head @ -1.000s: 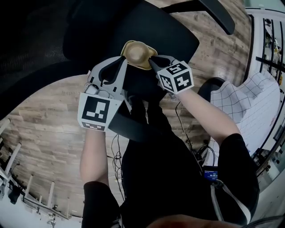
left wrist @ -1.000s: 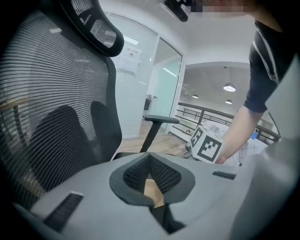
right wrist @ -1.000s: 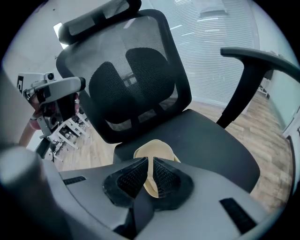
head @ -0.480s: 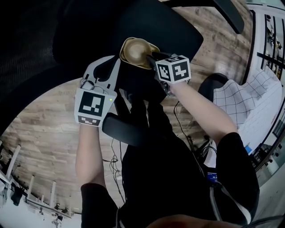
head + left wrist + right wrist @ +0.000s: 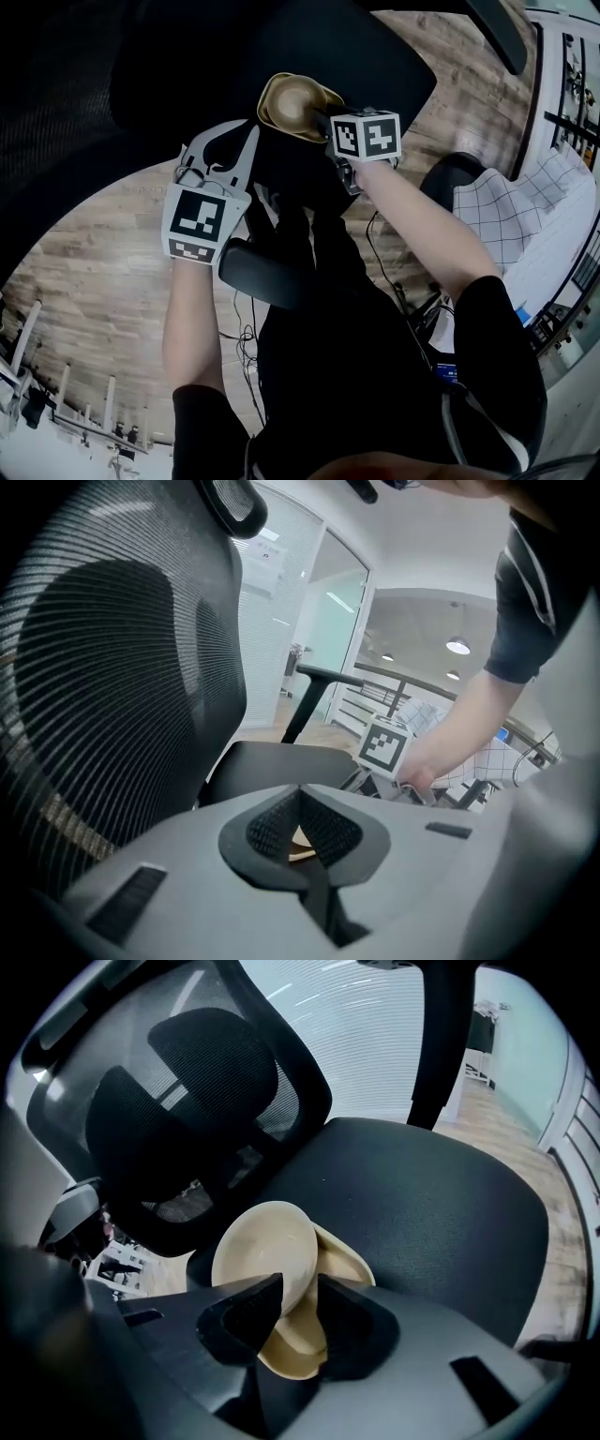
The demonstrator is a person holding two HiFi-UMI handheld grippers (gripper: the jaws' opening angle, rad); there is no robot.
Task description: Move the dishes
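Here, seen from above, a person holds two grippers over the black seat (image 5: 375, 66) of an office chair that stands on a wooden floor (image 5: 103, 272). Two beige pieces sit on the seat: a bowl (image 5: 258, 1246), tilted, leans in a shallower dish (image 5: 345, 1262) beneath it.

The right gripper (image 5: 298, 1288) has its jaws apart, having just been opening. The edges of the bowl and the dish stand between its pads, and a gap shows beside the bowl's wall, so nothing is clamped.

The left gripper (image 5: 302, 794) has its jaw tips together and holds nothing. A sliver of beige shows through the opening lower between its pads. In the head view its tips lie just beside the left edge of the bowl; contact cannot be told.

The chair's mesh back (image 5: 103, 667) fills the left of the left gripper view. The marker cube (image 5: 382, 745) of the right gripper shows beyond.
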